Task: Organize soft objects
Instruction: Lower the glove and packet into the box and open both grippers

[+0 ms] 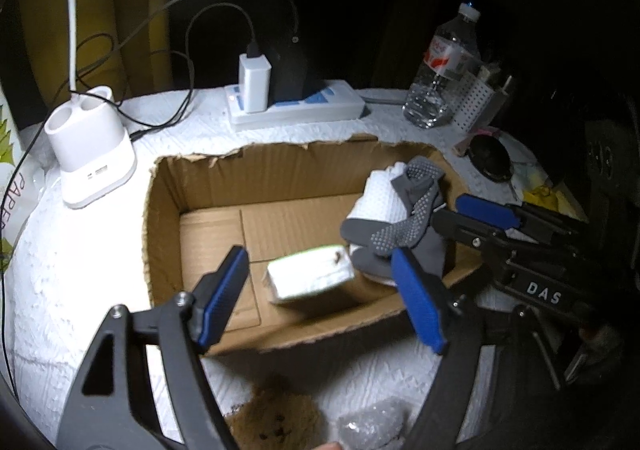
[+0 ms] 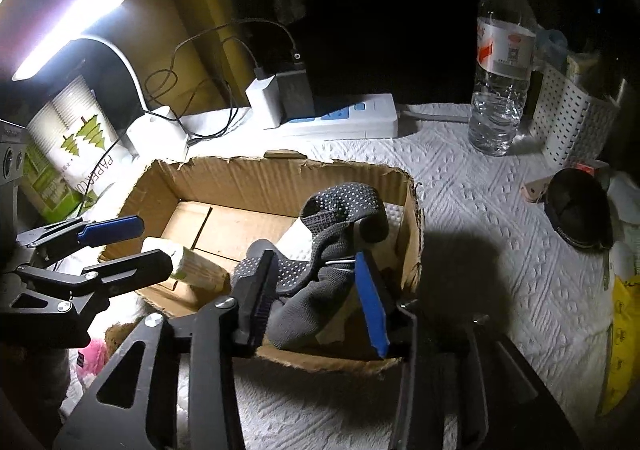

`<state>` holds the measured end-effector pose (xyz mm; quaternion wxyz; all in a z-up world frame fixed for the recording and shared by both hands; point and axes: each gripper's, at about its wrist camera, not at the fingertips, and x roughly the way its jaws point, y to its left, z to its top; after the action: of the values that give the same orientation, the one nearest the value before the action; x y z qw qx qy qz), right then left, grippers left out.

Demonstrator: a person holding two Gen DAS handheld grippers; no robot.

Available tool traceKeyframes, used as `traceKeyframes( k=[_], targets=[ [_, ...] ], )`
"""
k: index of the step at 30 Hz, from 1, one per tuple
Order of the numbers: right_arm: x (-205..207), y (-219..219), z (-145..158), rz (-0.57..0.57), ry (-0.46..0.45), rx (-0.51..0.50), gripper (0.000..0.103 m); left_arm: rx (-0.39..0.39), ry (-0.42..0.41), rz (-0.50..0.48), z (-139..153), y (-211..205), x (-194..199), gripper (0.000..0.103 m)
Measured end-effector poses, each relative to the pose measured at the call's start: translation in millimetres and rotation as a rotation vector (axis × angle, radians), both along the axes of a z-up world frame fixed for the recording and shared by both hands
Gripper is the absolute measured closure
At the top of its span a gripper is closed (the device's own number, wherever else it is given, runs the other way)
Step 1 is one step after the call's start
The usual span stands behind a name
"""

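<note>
An open cardboard box (image 1: 192, 177) (image 2: 256, 173) sits on the white-covered table. Inside lie a white folded cloth (image 1: 380, 197), grey dotted socks (image 1: 404, 226) (image 2: 336, 234) draped over it, and a white sponge-like block (image 1: 310, 278) (image 2: 188, 262), blurred in the left wrist view. My left gripper (image 1: 328, 294) (image 2: 124, 246) is open above the box, the block between and below its fingers. My right gripper (image 2: 316, 302) (image 1: 452, 217) is open around the lower part of the socks, at the box's near right corner.
A power strip (image 1: 296, 105) with chargers, a white lamp base (image 1: 92, 153), a water bottle (image 2: 500, 61), a white perforated basket (image 2: 572, 121) and a black round object (image 2: 576, 213) stand around the box. A pink soft thing (image 2: 94, 358) and a brown plush (image 1: 276, 414) lie near the front.
</note>
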<state>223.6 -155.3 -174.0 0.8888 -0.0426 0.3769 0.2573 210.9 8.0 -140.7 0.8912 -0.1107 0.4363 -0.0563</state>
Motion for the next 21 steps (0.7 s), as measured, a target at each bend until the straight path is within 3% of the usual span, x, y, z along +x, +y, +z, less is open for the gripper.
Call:
traceKeyframes(
  k=[21],
  targets=[
    [-55.8,13.5,22.4,0.024,-0.056,-0.014,0.058,-0.019,-0.090,0.028,26.1,15.8,-52.8,0.027]
  ],
)
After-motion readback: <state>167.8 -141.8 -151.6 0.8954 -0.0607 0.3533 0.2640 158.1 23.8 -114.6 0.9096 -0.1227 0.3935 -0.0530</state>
